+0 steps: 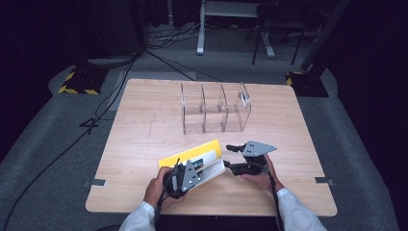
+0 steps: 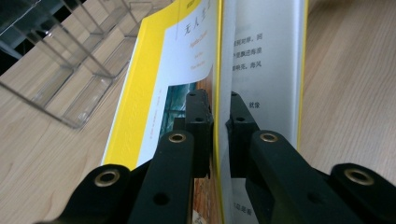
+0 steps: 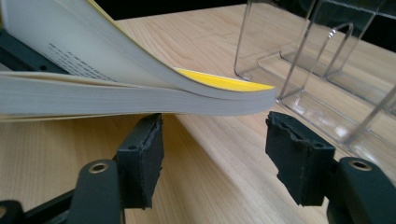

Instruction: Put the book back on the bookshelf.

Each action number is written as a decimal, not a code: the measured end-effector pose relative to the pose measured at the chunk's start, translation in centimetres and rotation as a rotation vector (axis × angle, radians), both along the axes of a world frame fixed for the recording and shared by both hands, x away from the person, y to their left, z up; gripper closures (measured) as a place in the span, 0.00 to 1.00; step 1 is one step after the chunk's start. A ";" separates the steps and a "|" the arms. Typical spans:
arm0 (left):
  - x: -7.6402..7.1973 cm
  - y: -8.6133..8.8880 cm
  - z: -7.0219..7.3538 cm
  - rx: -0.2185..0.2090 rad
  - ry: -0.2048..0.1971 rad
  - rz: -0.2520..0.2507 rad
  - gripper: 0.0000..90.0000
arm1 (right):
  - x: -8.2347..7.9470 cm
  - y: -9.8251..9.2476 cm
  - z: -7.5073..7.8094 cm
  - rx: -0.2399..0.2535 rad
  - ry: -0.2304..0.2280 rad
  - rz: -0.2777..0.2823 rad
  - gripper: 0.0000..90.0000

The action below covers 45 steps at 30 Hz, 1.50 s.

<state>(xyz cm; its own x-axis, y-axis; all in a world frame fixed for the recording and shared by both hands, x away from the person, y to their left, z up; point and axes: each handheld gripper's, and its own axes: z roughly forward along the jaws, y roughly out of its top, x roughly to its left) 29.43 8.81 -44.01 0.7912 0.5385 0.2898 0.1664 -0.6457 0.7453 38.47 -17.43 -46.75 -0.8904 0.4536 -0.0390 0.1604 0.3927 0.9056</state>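
A yellow paperback book [image 1: 197, 156] lies at the table's near middle with its front cover lifted. My left gripper [image 1: 199, 169] comes in from the lower left and is shut on that cover; in the left gripper view its jaws [image 2: 219, 121] pinch the thin yellow cover edge, with the book's [image 2: 187, 56] printed face on one side and a text page on the other. My right gripper [image 1: 228, 157] is just right of the book with its jaws apart. In the right gripper view the open jaws [image 3: 215, 140] sit below the book's page block [image 3: 140, 100], and the pads do not touch it.
A clear plastic organizer [image 1: 216, 113] with several upright dividers stands behind the book at the table's far middle, also visible as the organizer [image 3: 317, 56] close on the right. The wooden table [image 1: 144, 125] has bare room on the left. Cables and stands lie on the floor beyond.
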 end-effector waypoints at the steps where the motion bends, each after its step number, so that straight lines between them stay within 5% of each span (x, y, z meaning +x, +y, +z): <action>1: 0.0 -0.2 0.1 0.002 0.001 -0.009 0.93 | 0.2 0.1 -0.3 -0.023 0.020 -0.014 0.39; 7: 0.3 -0.5 0.1 0.042 0.058 -0.038 0.91 | 0.5 0.3 -0.8 -0.048 0.039 -0.023 0.37; 11: 0.4 -0.3 0.3 0.046 0.083 -0.031 0.89 | 0.1 0.6 -0.4 -0.044 -0.007 -0.052 0.37; 16: -0.1 0.6 0.4 -0.010 0.086 -0.017 0.84 | -0.3 0.4 0.6 0.023 -0.024 -0.067 0.41; 20: -0.2 1.3 0.5 -0.065 0.103 -0.009 0.81 | -0.7 0.8 1.3 0.026 -0.056 -0.069 0.42; 30: -1.0 2.5 0.5 -0.098 0.021 0.026 0.91 | -0.8 1.8 2.5 0.072 -0.046 -0.039 0.45; 39: -0.8 2.3 0.4 -0.120 0.006 0.029 0.94 | 0.5 2.3 1.4 0.051 0.029 -0.033 0.43; 45: -0.7 1.8 0.4 -0.133 0.010 -0.021 0.94 | 1.6 2.6 0.5 0.043 0.065 -0.068 0.42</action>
